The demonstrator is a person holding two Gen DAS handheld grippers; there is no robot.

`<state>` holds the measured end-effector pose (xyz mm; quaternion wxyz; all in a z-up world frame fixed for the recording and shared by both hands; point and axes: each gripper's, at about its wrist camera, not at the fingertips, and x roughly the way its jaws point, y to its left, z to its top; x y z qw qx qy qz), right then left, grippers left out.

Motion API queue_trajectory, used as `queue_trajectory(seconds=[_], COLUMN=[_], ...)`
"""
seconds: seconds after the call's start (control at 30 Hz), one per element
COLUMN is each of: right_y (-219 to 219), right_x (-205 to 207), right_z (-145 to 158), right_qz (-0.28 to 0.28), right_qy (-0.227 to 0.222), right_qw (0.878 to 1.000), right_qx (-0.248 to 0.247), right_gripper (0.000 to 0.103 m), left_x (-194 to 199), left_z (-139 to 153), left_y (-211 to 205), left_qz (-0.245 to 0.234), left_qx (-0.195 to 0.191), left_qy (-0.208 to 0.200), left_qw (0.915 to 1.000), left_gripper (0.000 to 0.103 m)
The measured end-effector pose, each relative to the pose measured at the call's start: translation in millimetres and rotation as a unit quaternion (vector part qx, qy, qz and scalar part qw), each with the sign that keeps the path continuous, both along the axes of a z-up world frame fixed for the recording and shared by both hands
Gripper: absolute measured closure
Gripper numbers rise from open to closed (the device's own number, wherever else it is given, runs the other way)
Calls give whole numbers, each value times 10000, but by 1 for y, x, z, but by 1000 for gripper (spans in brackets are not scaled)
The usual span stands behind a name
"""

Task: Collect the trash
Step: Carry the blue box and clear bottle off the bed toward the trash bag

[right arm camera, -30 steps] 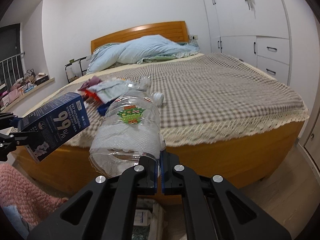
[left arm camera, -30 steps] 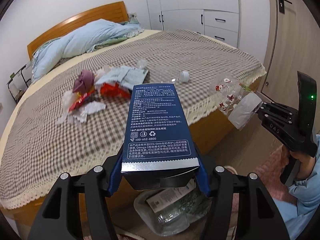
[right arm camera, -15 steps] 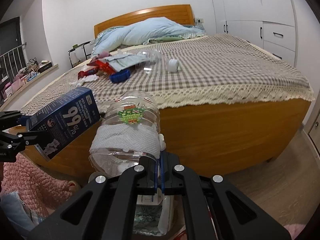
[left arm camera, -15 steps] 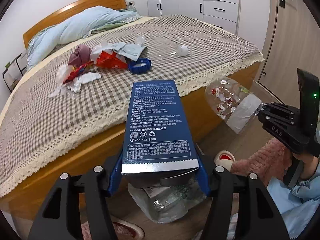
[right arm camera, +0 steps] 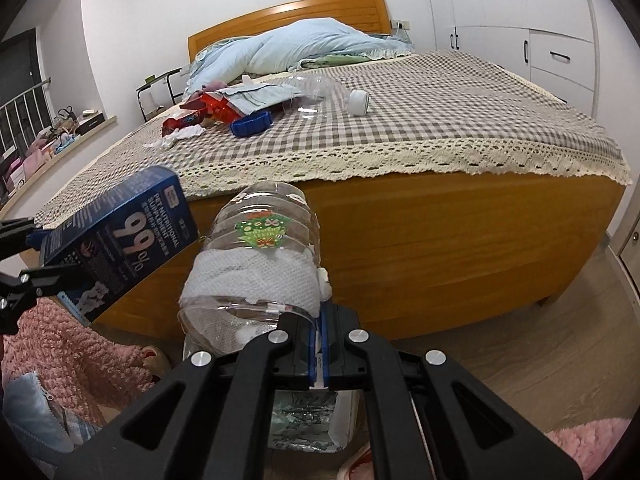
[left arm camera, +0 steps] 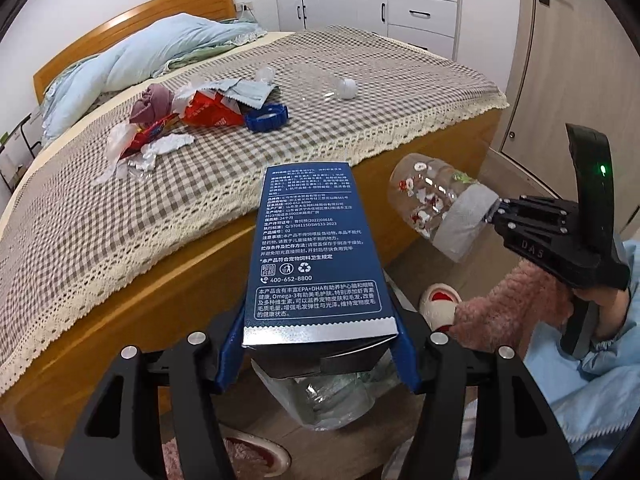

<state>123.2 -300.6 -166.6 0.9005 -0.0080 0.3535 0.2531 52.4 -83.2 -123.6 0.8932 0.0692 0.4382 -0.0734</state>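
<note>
Left tongs [left arm camera: 316, 350] clamp a dark blue pet-supplement box [left arm camera: 310, 256], printed "99%", "PET NUTRITIONAL SUPPLEMENT", "400-652-8800". Right tongs [right arm camera: 319, 354] pinched tight on the cut rim of a clear plastic bottle [right arm camera: 256, 264] with white mesh wrap and festive sticker. Both hang over a clear trash bag [left arm camera: 328, 404] on the floor near the bed [left arm camera: 400, 92]. Far on the bed: red wrapper [left arm camera: 210, 114], blue lid [left arm camera: 266, 117], white cap [left arm camera: 346, 88], crumpled tissue [left arm camera: 168, 146], blue quilt [left arm camera: 132, 56].

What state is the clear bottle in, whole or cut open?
Cut open. The clear bottle ends in a jagged open rim by the right claw, with white paper stuffed inside.
</note>
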Motion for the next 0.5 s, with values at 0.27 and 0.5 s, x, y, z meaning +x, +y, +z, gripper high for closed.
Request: queue_trajectory(seconds=[0.27,0.5], right_y=[5,5], right_x=[-6,-5], right_z=[-7,-17], right_qz=[34,77], right_qy=[200,436], right_qw=[9997,9987], right_qx=[-117,-256], right_gripper=[101,101], left_x=[-17,-16], left_z=[-17,-48], left_y=[3,5], left_qz=[-194,-283], left_qx=[-84,-183], left_qy=[277,776], left_qw=[9994,9964], left_gripper=[45,45])
